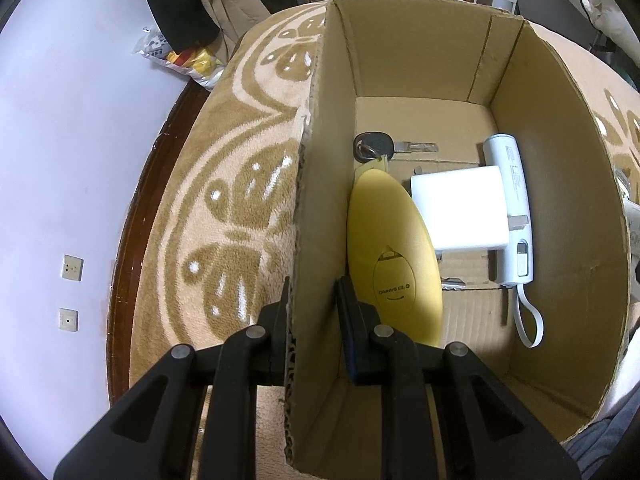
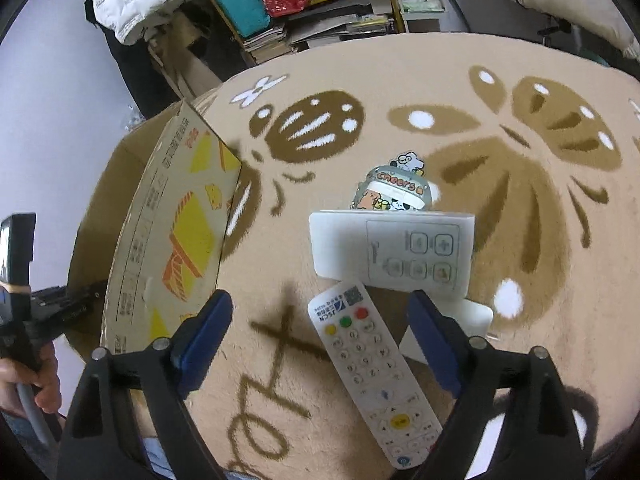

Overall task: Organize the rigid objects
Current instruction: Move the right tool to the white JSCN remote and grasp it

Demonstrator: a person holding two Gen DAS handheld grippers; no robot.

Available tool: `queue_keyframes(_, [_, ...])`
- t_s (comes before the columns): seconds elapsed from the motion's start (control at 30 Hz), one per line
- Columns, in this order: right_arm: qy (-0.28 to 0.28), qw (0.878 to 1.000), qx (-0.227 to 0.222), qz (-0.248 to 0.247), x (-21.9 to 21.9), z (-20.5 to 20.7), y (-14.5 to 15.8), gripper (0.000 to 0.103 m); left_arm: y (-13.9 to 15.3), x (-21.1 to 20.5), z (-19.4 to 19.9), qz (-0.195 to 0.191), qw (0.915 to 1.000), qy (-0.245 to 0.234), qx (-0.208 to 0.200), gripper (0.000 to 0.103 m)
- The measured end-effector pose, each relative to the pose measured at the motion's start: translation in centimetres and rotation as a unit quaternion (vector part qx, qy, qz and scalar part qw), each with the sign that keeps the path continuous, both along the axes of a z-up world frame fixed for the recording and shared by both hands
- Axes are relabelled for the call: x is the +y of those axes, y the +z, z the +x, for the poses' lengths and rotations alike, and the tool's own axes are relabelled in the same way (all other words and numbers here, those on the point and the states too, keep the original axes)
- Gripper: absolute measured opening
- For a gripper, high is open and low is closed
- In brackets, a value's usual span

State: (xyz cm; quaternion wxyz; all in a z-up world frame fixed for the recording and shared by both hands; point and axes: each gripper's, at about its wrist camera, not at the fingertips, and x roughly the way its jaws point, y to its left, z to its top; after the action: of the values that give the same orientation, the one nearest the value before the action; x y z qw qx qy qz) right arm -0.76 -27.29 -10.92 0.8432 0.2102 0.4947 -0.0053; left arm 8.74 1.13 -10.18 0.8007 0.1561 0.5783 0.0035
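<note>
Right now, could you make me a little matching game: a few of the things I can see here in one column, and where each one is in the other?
Things:
1. key
2. long remote
3. left fingers
4. sticker-covered case

Places:
A. clamped on the cardboard box wall
B. on the rug, between the open right fingers
C. inside the box, beyond the yellow oval thing
D. on the rug behind the white button panel

Pairs: 1-C, 2-B, 3-A, 4-D

Yellow case (image 1: 394, 256) hides the key's (image 1: 394, 147) tag.
</note>
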Motion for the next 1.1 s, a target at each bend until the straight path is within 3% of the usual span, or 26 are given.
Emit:
queue_keyframes(0.1, [-0.005,1.000,0.010,0.006,-0.2,0.2,-0.6,0.072,0.0,0.1,0.1,-0.005,1.0000,0.002,0.002,0.019])
queue_keyframes(0.53, [0.034,0.999,0.019,-0.036,1.9,1.4,-1.8,0.069,0.0,0.7,0.2,-0.015,0.9999,0.002,0.006,0.019])
queue_keyframes(0.6, [0.035,0.998,0.027,-0.045,2.0,1.5,-2.3,0.051,-0.1,0.7,0.2,-0.015,0.9999,0.003,0.006,0.019])
queue_keyframes(0.67, [0.035,0.997,0.042,-0.045,2.0,1.8,-2.9,0.047,-0.1,0.6,0.2,-0.012,0.9999,0.002,0.006,0.019])
queue_keyframes(0.83, [0.042,0.997,0.049,-0.048,2.5,1.8,-3.2,0.050,-0.2,0.4,0.1,-0.009,0.9999,-0.001,0.007,0.019])
queue_keyframes(0.97, [0.052,0.997,0.050,-0.042,2.8,1.8,-3.1,0.068,-0.2,0.5,0.2,-0.013,0.9999,0.001,0.008,0.019])
queue_keyframes(1.1, [0.067,0.993,0.068,-0.068,3.6,1.7,-3.6,0.072,-0.1,0.5,0.1,-0.007,1.0000,-0.002,0.007,0.019])
